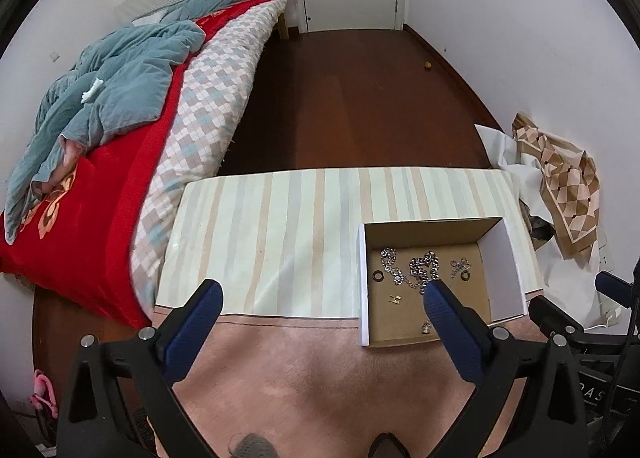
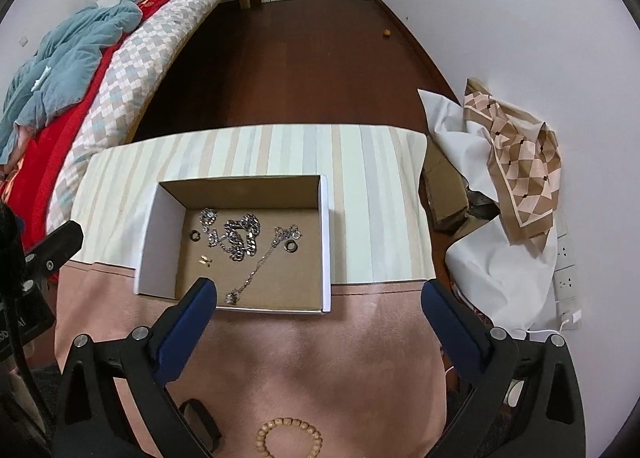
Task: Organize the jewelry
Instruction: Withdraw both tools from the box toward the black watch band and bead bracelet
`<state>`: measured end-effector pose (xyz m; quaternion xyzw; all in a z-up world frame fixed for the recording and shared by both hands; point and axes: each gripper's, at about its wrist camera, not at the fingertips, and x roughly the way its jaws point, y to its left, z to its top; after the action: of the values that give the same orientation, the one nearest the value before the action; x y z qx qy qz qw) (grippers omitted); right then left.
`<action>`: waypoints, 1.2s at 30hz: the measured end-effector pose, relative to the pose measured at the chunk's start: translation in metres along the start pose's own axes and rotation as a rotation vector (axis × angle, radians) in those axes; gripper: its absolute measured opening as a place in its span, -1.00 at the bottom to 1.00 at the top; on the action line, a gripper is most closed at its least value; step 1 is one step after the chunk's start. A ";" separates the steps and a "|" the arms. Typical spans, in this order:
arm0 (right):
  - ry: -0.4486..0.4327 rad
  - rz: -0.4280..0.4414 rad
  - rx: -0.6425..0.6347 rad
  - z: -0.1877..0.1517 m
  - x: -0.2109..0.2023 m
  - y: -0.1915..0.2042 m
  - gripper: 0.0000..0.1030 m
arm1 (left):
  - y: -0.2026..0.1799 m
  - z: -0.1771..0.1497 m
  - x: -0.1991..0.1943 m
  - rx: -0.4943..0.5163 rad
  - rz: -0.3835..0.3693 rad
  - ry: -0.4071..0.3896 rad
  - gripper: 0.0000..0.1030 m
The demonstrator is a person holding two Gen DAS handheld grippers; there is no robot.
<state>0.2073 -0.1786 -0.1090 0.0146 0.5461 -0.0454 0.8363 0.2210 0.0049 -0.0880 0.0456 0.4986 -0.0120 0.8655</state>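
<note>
An open cardboard box (image 2: 154, 234) sits on the cloth-covered table; it also shows in the left wrist view (image 1: 506, 258). Inside lie a thick silver chain (image 2: 242, 238), a thin pendant necklace (image 2: 256, 268), dark rings (image 2: 290, 246) and small gold earrings (image 2: 205, 260). A wooden bead bracelet (image 2: 289, 440) and a black band (image 2: 204, 424) lie on the pink cloth near me. My right gripper (image 2: 320, 294) is open and empty just in front of the box. My left gripper (image 1: 324, 296) is open and empty, left of the box.
The table (image 2: 360, 177) has a striped cloth at the back and pink cloth in front. A bed (image 1: 120, 137) with red and blue covers stands to the left. Crumpled paper and a patterned scarf (image 2: 520, 165) lie to the right by the wall.
</note>
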 end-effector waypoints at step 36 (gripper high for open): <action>-0.123 0.038 0.037 -0.100 -0.119 0.003 1.00 | 0.021 -0.101 -0.108 -0.044 0.052 -0.078 0.99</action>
<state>0.0687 -0.1612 -0.0408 0.0375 0.4925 -0.0403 0.8686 0.0811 0.0325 -0.0437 0.0388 0.4631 0.0196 0.8852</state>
